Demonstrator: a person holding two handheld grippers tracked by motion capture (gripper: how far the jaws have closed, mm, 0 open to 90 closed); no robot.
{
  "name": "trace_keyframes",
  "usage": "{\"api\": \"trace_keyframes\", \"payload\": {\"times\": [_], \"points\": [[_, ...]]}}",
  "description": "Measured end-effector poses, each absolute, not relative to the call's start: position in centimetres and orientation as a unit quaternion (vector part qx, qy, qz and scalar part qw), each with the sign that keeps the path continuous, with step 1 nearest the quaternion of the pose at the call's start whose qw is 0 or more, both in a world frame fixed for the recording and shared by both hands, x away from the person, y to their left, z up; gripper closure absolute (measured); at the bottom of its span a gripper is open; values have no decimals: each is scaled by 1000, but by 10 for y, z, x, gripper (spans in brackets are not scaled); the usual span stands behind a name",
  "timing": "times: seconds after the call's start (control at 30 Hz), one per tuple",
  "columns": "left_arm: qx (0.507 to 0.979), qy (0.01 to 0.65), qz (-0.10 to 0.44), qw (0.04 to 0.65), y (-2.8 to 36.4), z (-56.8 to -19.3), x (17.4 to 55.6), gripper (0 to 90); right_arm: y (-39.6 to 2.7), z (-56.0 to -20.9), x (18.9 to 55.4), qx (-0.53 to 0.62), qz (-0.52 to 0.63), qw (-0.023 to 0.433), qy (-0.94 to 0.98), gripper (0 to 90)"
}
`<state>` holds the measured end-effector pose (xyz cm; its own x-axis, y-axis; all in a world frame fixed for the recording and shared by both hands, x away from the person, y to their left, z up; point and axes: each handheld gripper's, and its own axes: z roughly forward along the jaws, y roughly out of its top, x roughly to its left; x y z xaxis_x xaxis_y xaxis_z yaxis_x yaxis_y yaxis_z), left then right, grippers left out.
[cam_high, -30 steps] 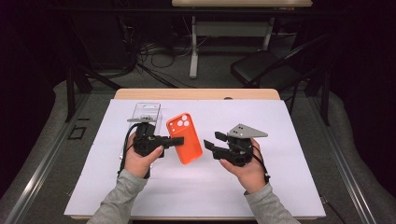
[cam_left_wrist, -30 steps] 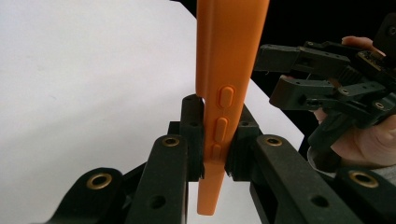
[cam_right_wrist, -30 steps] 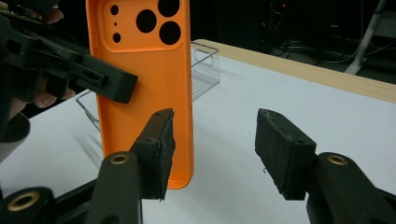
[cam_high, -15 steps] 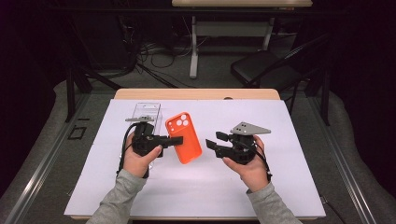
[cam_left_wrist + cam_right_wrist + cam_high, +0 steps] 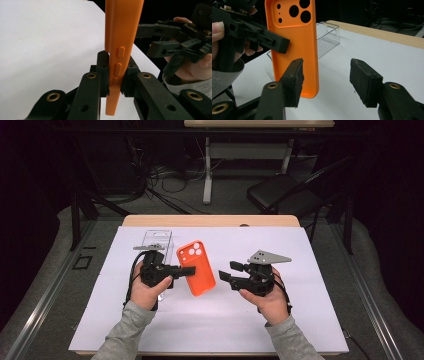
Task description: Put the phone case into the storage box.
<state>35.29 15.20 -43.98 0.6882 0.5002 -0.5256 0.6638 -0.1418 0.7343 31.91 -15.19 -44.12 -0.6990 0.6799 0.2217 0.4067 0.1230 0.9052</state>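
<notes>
left claw (image 5: 187,270) clamped on case (image 5: 197,268) edge, holding it above table (image 5: 300,320), long axis upright. right claw (image 5: 226,272) just opening, empty, facing case's free edge; case lies just left of it.

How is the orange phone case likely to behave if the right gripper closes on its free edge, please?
The orange phone case is an empty, thin-walled shell, so it is probably light and may flex somewhat. The left gripper clamps it at one side edge alone, so a push could swing it. Its back looks finely textured, so the right gripper, jaws just opening, should slip little.
</notes>
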Motion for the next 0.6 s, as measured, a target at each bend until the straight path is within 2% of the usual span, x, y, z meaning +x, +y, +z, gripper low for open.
{"api": "trace_keyframes", "payload": {"times": [0.2, 0.5, 0.6], "points": [[751, 388, -74, 529, 154, -438, 352, 803, -154, -441, 321, 371, 559, 104, 734, 396], [751, 387, -71, 530, 157, -435, 352, 803, -157, -440, 322, 360, 567, 119, 731, 376], [751, 387, -71, 530, 157, -435, 352, 803, -158, -439, 322, 361, 568, 105, 732, 365]]}}
